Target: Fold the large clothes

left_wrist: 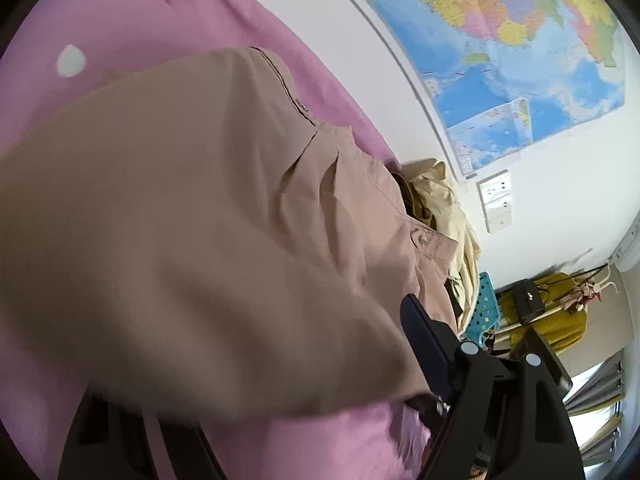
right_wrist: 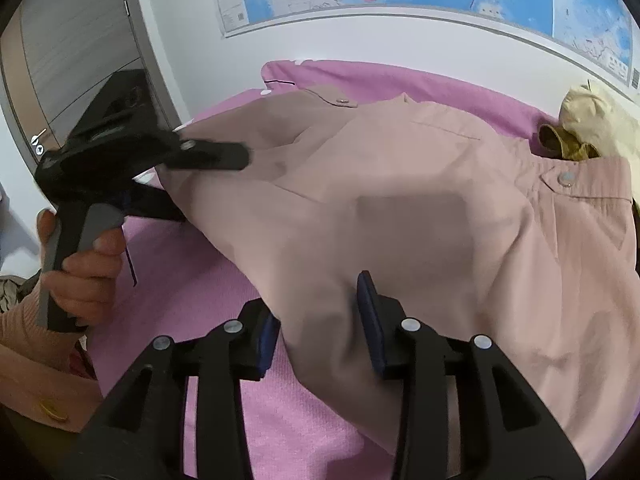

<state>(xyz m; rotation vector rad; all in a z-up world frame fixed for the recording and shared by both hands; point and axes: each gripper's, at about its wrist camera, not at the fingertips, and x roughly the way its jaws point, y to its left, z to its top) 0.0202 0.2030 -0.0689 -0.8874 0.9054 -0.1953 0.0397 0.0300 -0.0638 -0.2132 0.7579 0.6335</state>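
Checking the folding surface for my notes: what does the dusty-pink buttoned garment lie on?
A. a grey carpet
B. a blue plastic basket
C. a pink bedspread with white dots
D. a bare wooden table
C: the dusty-pink buttoned garment is spread over a pink bedspread with white dots, which shows on every side of it.
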